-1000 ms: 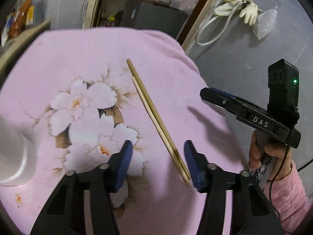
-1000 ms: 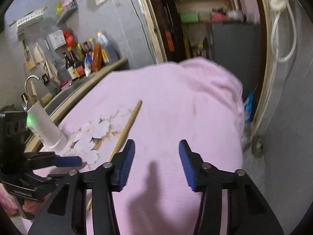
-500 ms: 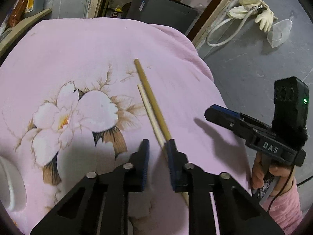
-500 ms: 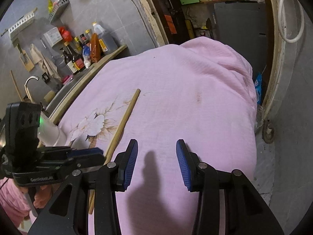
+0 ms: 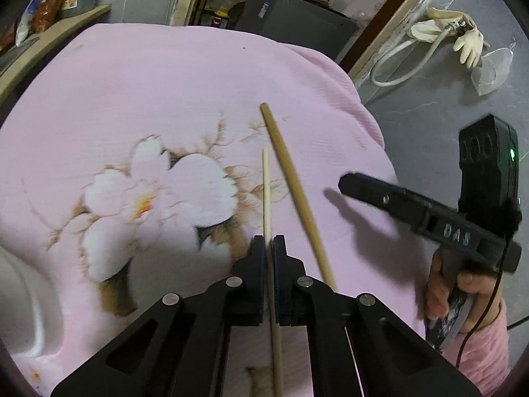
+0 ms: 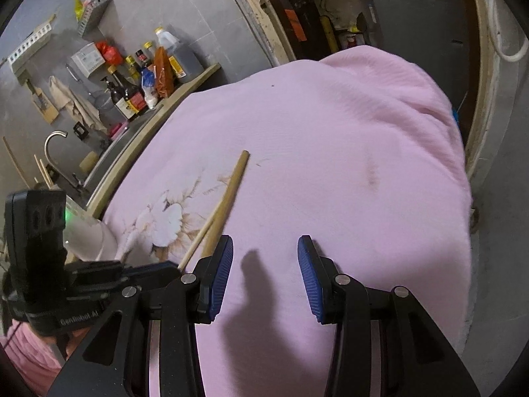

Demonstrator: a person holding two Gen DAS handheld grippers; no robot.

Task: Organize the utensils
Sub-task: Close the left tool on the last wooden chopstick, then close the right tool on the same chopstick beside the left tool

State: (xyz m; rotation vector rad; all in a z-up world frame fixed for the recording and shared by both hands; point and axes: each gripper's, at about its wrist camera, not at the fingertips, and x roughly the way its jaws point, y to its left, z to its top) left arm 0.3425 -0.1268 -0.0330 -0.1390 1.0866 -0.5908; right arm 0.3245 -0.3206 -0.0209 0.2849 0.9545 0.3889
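Two wooden chopsticks are on a pink flowered cloth (image 5: 165,99). My left gripper (image 5: 269,244) is shut on the paler, thinner chopstick (image 5: 266,192), which runs forward between the pads. The thicker tan chopstick (image 5: 291,182) lies just to its right on the cloth. In the right wrist view the tan chopstick (image 6: 228,195) and the thin one (image 6: 198,241) lie left of my right gripper (image 6: 264,258), which is open and empty above the cloth. The right gripper also shows in the left wrist view (image 5: 429,211), off to the right of the chopsticks.
A white container (image 5: 20,304) stands at the left edge of the cloth. A counter with bottles (image 6: 142,76) and a sink tap (image 6: 54,145) runs along the far left. The cloth drops off at the right toward a grey floor (image 5: 429,106).
My left gripper has moved forward and closed from open onto the thin chopstick, which now angles away from the tan one. My right gripper stays open and has drifted slightly.
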